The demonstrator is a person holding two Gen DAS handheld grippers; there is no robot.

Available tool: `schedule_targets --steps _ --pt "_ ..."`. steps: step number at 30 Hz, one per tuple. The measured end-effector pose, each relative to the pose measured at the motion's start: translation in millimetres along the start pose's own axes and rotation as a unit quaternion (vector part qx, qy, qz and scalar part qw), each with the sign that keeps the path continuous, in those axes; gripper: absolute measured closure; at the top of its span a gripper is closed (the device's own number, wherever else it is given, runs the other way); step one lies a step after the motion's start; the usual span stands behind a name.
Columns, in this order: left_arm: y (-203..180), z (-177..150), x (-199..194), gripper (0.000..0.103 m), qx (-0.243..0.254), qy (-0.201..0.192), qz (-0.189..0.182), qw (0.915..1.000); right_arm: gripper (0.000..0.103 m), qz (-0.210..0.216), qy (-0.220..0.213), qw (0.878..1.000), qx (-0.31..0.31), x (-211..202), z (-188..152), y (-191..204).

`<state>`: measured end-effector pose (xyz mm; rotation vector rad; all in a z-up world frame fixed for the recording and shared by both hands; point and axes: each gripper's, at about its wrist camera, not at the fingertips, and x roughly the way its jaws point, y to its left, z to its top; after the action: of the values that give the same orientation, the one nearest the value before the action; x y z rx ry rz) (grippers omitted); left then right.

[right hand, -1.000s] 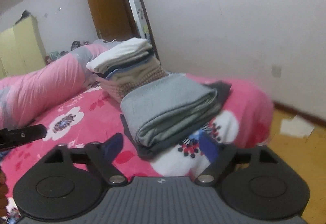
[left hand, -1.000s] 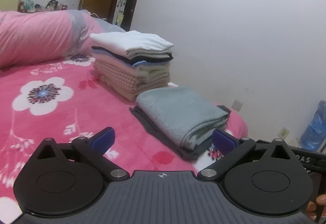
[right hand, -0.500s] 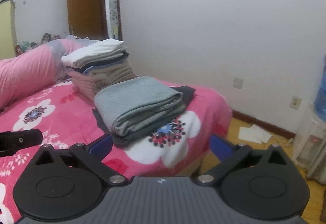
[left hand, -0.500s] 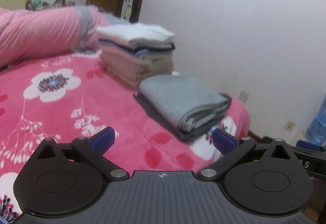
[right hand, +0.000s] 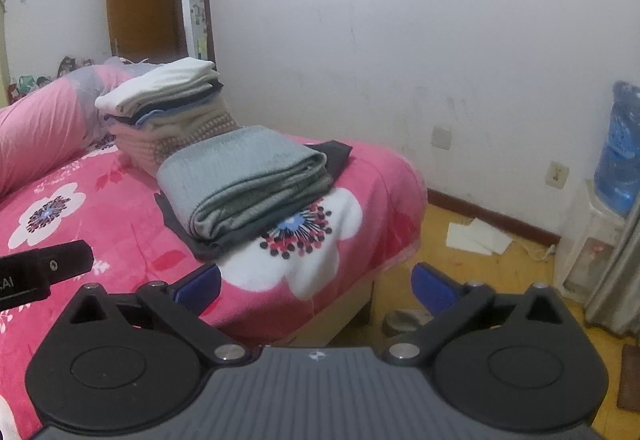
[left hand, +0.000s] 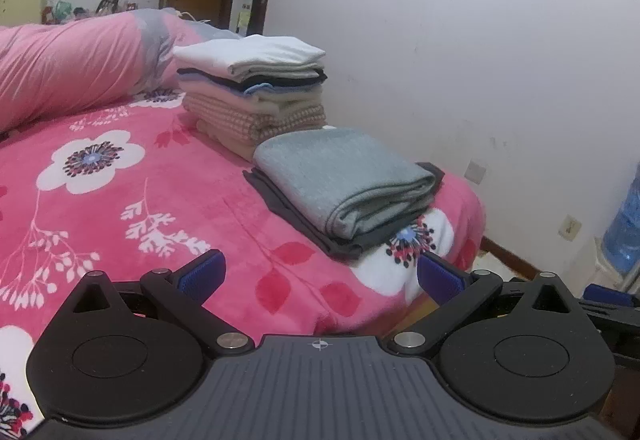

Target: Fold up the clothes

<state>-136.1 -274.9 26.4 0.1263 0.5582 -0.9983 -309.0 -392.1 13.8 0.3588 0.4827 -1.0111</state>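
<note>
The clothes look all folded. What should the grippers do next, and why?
Probably turn away to look for another garment. Both the left gripper and right gripper are open and empty, the grey garment and the stack are already folded, and no unfolded clothes show.

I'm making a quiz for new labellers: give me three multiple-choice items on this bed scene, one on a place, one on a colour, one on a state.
1. Where does the grey garment lie?
A. near the bed's corner, in front of the tall stack
B. on the floor
C. on top of the tall stack

2. What colour is the top item of the tall stack?
A. red
B. white
C. green

3. How does the left hand-held gripper stand?
A. shut on the grey garment
B. shut on nothing
C. open, holding nothing

Answers: 1 A, it lies on a dark garment by the corner of the bed; 2 B, the top fold is white; 3 C, its blue pads are wide apart with only bed between them.
</note>
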Motion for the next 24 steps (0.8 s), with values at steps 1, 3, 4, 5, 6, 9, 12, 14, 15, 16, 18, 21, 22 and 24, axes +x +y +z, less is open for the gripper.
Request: schedule_targets --steps 1,3,4,5,6,9,12,14,15,16,18,21,22,24 --pt "-2 -1 0 0.0 0.002 0.001 0.001 1.0 0.0 -0.001 0.001 1.0 0.0 0 -1 -1" --pt "-5 -1 1 0.0 0.004 0.003 0.002 1.0 0.0 -0.003 0.002 1.0 -0.002 1 -3 -3" --pt "-7 -2 2 0.0 0.005 0.004 0.003 1.0 0.0 -0.004 0.002 1.0 -0.003 1 -3 -4" --pt "-9 -2 2 0.0 0.006 0.005 0.003 1.0 0.0 -0.004 0.003 1.0 -0.005 1 -4 -4" --pt "-10 -2 3 0.0 0.008 0.007 0.004 0.9999 0.0 -0.005 0.004 1.0 -0.007 2 -5 -5" --pt "-14 -4 5 0.0 0.014 0.01 0.008 0.9998 0.0 -0.006 0.011 1.0 -0.006 5 -7 -7" --pt "-17 -6 7 0.0 0.019 0.012 0.013 0.9997 0.0 -0.011 0.015 1.0 -0.006 7 -8 -9" --pt "-18 -7 9 0.001 0.022 0.013 0.017 0.9995 0.0 -0.012 0.016 1.0 -0.007 7 -8 -10" --pt "-19 -7 9 0.001 0.025 0.013 0.019 0.9994 0.0 -0.012 0.016 1.0 -0.008 8 -8 -10" --pt "-20 -8 9 0.001 0.028 0.012 0.021 0.9993 0.0 -0.011 0.017 1.0 -0.008 8 -8 -11" --pt "-22 -8 10 0.001 0.033 0.01 0.024 0.9991 0.0 -0.011 0.018 1.0 -0.008 9 -8 -11" --pt "-23 -7 9 0.001 0.034 0.009 0.024 0.9991 0.0 -0.011 0.02 1.0 -0.008 11 -7 -12" --pt "-23 -7 9 0.001 0.034 0.009 0.024 0.9991 0.0 -0.01 0.021 1.0 -0.009 11 -7 -12" --pt "-23 -7 9 0.001 0.033 0.009 0.024 0.9991 0.0 -0.01 0.02 1.0 -0.011 11 -7 -11"
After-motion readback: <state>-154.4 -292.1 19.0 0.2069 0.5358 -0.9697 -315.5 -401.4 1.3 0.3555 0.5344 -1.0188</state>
